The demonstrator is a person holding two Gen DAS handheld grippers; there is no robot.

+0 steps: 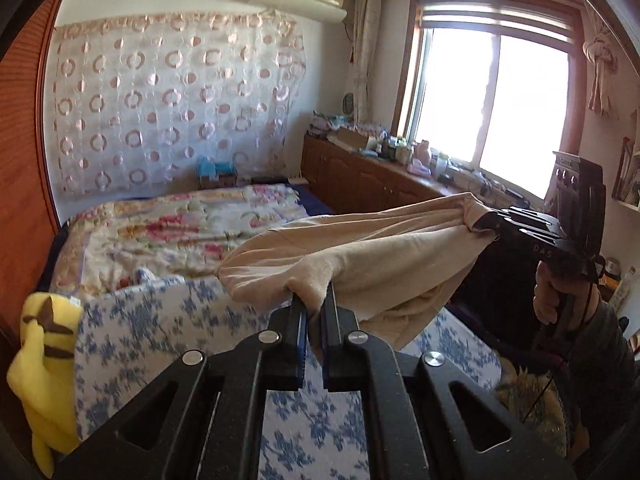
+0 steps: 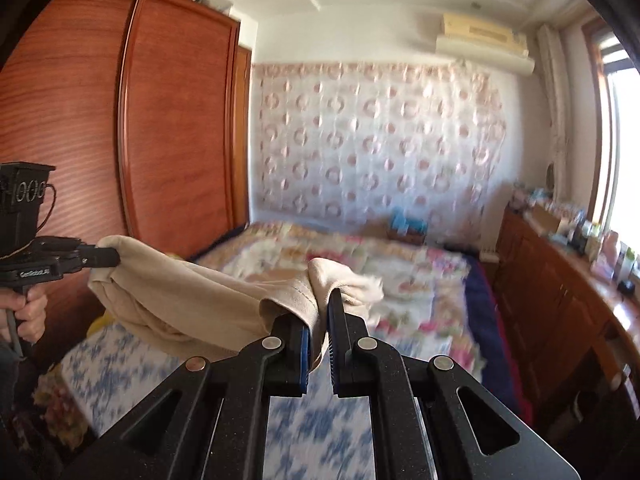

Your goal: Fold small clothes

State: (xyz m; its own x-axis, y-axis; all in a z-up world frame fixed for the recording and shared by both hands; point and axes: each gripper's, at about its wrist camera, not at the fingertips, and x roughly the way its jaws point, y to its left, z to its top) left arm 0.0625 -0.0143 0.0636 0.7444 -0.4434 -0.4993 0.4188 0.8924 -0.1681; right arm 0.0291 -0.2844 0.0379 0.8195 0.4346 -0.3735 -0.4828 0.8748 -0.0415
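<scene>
L fingers (image 1: 314,300) pinch beige garment (image 1: 360,248) | R fingers (image 2: 320,304) pinch opp edge | held taut over bed (image 1: 320,420) w/ blue-flower sheet so it hangs flat for fold

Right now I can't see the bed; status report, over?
Left gripper, right gripper shut on beige cotton garment. Garment slung between them above blue-flowered sheet. Nothing in the way.

The right gripper (image 2: 318,312) is clamped on one end of a beige garment (image 2: 192,300). The cloth spans leftward, clear of the bed (image 2: 360,264), to the left gripper (image 2: 106,257), which is clamped on the other end. A hand (image 2: 30,316) holds the left gripper's handle. A wardrobe (image 2: 160,120) stands behind; a cabinet (image 2: 560,280) lines the right wall.
</scene>
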